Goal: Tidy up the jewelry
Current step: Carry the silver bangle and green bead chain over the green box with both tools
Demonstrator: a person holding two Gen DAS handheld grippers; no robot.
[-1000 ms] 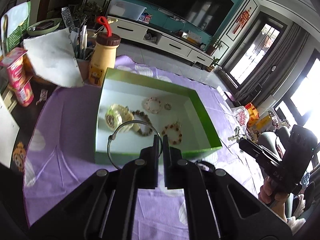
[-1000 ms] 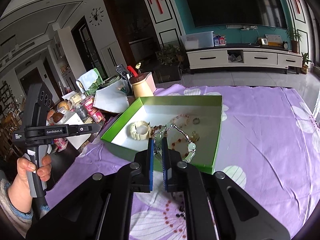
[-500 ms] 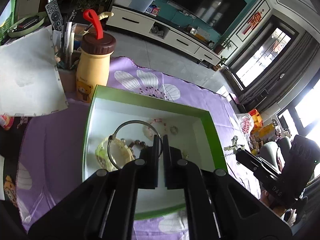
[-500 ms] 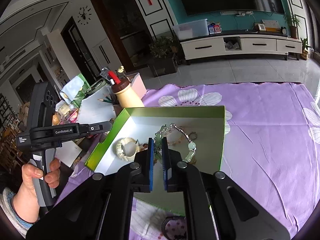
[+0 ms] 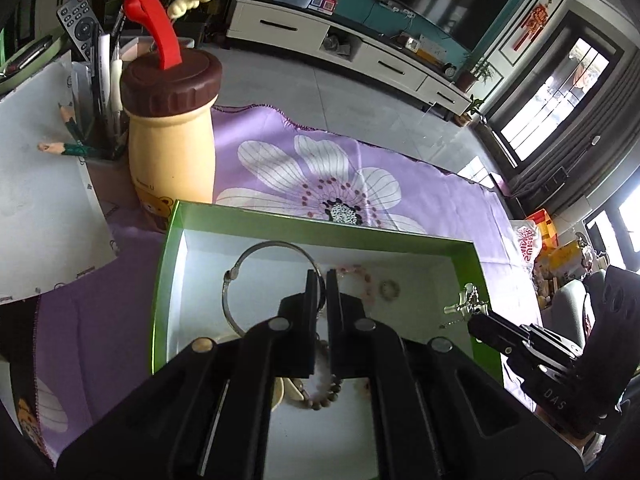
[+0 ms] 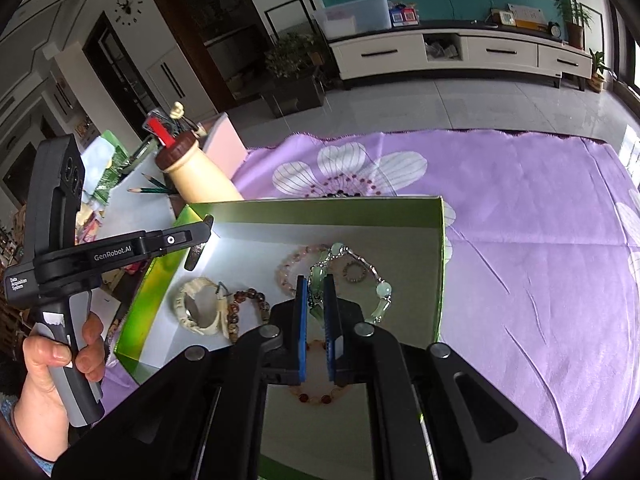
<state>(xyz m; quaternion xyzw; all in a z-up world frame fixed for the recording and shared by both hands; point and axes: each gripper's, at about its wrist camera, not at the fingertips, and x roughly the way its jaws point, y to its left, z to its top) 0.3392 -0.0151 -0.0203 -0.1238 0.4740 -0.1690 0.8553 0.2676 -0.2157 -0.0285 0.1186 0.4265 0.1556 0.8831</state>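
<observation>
At lower centre of its view, the left gripper has its fingers closed on a silver bangle over the green box. The right gripper, likewise at lower centre, pinches a green-beaded bracelet above the box's white floor.

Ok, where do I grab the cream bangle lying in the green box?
Take the cream bangle by its rim, coming straight down: it lies flat on the floor of the green box, so one finger can go inside the hoop and one outside. Probably pick the far-left arc, since the brown bead bracelet crowds its right side.
</observation>
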